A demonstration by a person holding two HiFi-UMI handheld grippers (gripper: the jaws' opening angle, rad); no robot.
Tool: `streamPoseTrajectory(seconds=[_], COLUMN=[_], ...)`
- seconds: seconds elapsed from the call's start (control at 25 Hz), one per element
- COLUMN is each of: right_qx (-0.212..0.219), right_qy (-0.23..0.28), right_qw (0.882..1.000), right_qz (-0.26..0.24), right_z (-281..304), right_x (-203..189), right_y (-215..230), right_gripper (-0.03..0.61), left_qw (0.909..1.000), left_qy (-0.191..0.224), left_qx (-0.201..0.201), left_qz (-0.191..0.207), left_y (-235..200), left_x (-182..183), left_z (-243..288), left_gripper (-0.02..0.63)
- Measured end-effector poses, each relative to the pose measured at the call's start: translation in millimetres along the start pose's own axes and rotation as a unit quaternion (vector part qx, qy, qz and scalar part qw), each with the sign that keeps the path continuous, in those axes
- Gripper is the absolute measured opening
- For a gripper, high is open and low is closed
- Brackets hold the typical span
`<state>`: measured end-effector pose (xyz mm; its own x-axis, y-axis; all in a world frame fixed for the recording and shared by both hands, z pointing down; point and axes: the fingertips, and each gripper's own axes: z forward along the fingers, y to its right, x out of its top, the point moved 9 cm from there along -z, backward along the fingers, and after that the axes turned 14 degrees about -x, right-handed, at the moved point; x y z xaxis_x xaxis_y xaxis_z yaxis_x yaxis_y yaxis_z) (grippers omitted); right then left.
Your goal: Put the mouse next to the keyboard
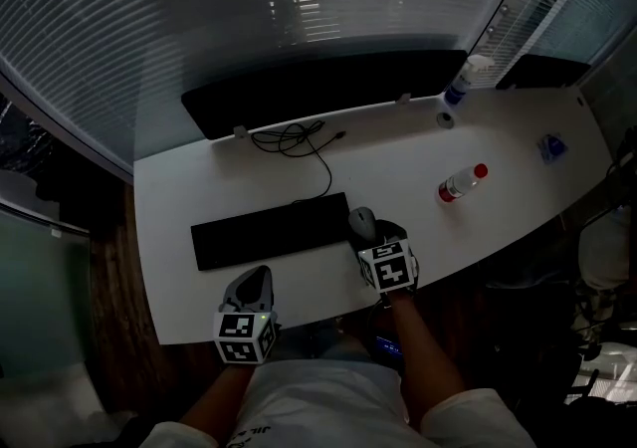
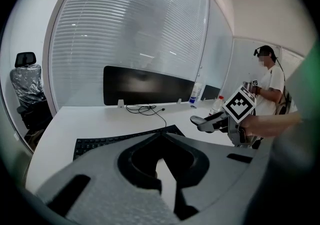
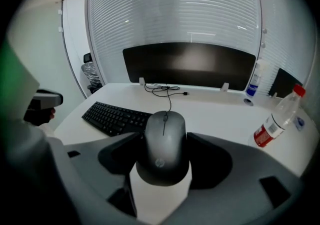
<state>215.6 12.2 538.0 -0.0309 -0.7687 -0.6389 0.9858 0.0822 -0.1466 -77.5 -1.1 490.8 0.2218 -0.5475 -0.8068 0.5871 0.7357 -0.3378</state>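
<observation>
The dark grey mouse [image 1: 361, 221] sits just off the right end of the black keyboard [image 1: 271, 230] near the desk's front edge. My right gripper [image 1: 366, 233] is shut on the mouse. In the right gripper view the mouse [image 3: 165, 141] fills the space between both jaws, cable end pointing away, and the keyboard [image 3: 112, 117] lies to its left. My left gripper [image 1: 255, 289] hangs at the desk's front edge below the keyboard, shut and holding nothing. In the left gripper view its jaws [image 2: 165, 169] leave only a thin slit, with the keyboard [image 2: 115, 141] beyond.
A wide dark monitor [image 1: 318, 88] stands at the back of the white desk [image 1: 169, 237], with a coiled black cable [image 1: 299, 140] in front of it. A red-capped bottle [image 1: 461, 183], a spray bottle [image 1: 462, 81] and a blue item [image 1: 553, 147] are on the right.
</observation>
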Motion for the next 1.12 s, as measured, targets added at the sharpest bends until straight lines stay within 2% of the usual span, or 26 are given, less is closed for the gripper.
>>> streamPoseTrajectory(seconds=[0.56,1.12], right_qx=[-0.037,-0.041], right_qy=[-0.036,-0.071], right_qw=[0.998,0.996], right_qz=[0.043,0.041], right_z=[54,94], right_x=[-42,-66], right_y=[31,41], right_gripper=[0.291,0.291], left_qw=[0.9998,0.9992], left_qy=[-0.018,-0.036], left_qx=[-0.007,0.009], left_qz=[0.003,-0.012], left_y=[3,-2], left_x=[-15,-24], left_z=[14,18], left_gripper=[0.006,0.006])
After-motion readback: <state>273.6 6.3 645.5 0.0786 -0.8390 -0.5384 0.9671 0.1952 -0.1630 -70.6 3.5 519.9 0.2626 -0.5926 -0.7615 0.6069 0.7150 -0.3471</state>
